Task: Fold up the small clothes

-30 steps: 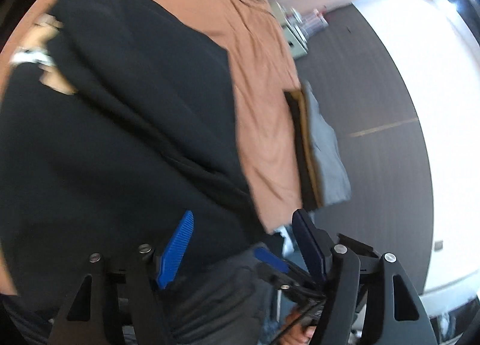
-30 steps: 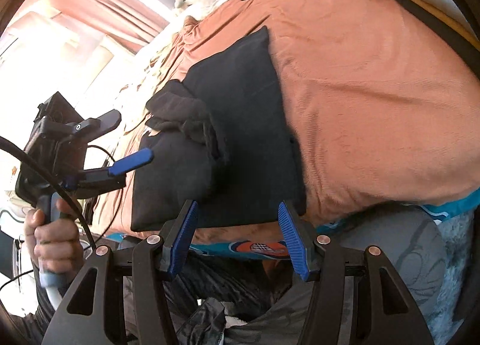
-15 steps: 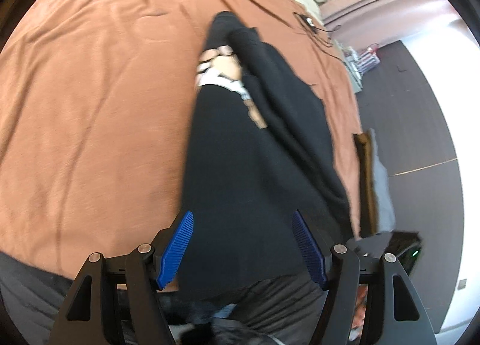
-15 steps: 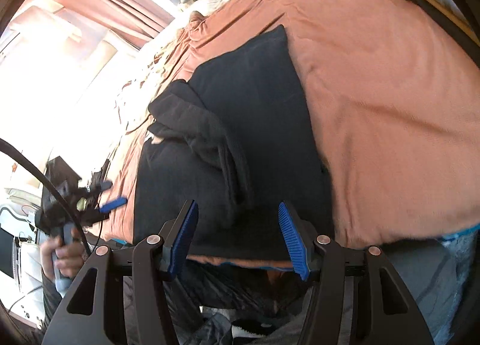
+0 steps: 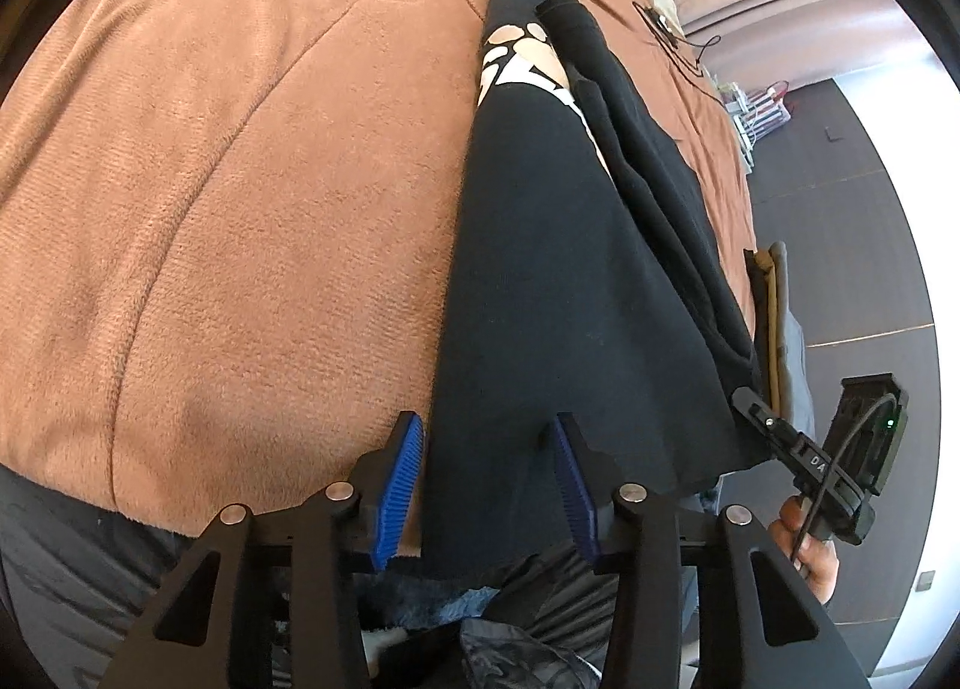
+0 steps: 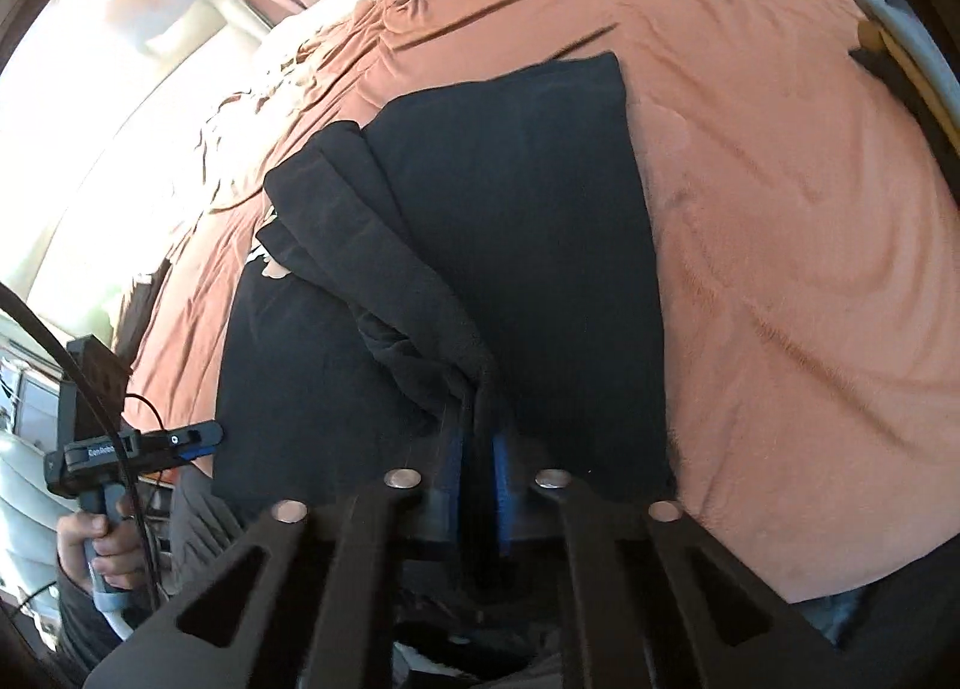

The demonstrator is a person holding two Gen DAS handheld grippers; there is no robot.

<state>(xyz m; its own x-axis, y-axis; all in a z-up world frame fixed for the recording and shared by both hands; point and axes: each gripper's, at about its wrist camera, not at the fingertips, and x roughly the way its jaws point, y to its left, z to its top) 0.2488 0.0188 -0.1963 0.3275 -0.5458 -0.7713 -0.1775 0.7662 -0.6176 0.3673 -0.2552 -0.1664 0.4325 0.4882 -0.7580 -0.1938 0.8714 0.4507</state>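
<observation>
You are at the gripping step of a fold: the black, soft-knit garment with a white print near its far end point(image 5: 540, 245) lies lengthwise on the rust-orange fleece bedspread point(image 5: 240, 179), its near hem at the bed's edge in front of you. Your right gripper point(image 6: 477, 467) is clenched on a bunched fold of that near hem, the blue pads pinching dark cloth between them. Your left gripper point(image 5: 489, 485) is closing, with the hem's left corner lying between its blue ribbed pads point(image 5: 396, 485), not yet pinched. Next, I judge, you need that left grip firm, then both hands lifting together and carrying the hem towards the printed end, keeping the edge level so the loose sleeve does not drag askew.
</observation>
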